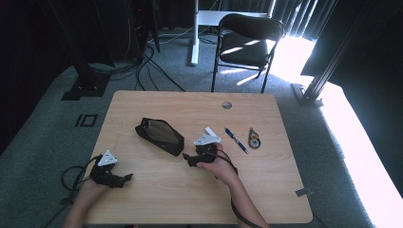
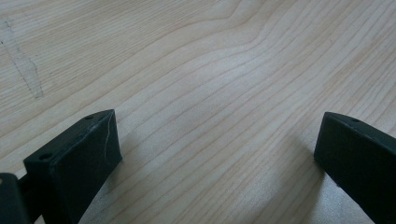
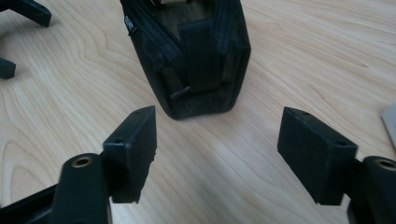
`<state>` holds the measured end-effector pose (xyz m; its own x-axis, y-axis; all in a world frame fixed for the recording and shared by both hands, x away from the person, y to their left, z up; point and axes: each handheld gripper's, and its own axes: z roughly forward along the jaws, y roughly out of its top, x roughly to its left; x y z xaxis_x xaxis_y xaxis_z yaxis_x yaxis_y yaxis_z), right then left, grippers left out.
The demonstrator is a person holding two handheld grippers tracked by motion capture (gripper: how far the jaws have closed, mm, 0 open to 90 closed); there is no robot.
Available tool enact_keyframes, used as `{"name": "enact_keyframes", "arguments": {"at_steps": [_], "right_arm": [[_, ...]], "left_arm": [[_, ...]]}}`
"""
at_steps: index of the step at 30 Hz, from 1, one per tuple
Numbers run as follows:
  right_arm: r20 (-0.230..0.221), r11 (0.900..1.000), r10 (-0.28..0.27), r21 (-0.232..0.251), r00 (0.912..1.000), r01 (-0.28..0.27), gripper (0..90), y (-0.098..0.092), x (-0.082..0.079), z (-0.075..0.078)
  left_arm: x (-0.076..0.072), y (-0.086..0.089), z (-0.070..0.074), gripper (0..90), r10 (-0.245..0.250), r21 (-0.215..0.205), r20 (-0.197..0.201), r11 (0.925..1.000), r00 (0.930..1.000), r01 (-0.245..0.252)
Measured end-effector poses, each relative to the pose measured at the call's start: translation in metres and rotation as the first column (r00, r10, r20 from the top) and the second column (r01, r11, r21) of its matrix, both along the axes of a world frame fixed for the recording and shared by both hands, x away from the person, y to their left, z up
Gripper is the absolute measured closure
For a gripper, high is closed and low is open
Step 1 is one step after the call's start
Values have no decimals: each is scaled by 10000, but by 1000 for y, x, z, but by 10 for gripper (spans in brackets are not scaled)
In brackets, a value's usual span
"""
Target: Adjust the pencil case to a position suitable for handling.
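The black pouch (image 3: 187,56) lies just ahead of the right gripper (image 3: 217,140), its narrow end pointed between the 2 jaws, which are parted with nothing held. The left gripper (image 2: 219,154), farther off, is spread wide over the bare table (image 2: 210,60).

I can read no text anywhere. The small tag on my pouch (image 3: 127,23) is too blurred to make out, and the pen (image 1: 236,139) shows no lettering I can tell.
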<state>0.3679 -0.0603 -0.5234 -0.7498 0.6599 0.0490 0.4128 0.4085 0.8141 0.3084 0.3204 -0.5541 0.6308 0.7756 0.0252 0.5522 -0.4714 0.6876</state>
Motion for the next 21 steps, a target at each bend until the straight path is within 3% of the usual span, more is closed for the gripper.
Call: {"name": "enact_keyframes", "arguments": {"at_steps": [2,4,6,9,21], "right_arm": [[77,10000,3,13,10000,-3,353,2,1,0],[107,9998,192,-16,9998,-192,434,4,4,1],[200,9995,172,271,9997,-178,462,7,8,4],[349,9994,246,221,9991,-254,464,10,10,6],[46,9988,486,-13,9988,-486,607,21,18,9]], "left_arm": [[0,0,0,6,1,-1,-2,10000,10000,-1],[0,0,0,6,1,-2,-1,10000,10000,-1],[0,0,0,6,0,-1,-2,10000,10000,0],[0,0,0,6,0,-3,-2,10000,10000,0],[0,0,0,6,1,-4,-2,10000,10000,-1]]}}
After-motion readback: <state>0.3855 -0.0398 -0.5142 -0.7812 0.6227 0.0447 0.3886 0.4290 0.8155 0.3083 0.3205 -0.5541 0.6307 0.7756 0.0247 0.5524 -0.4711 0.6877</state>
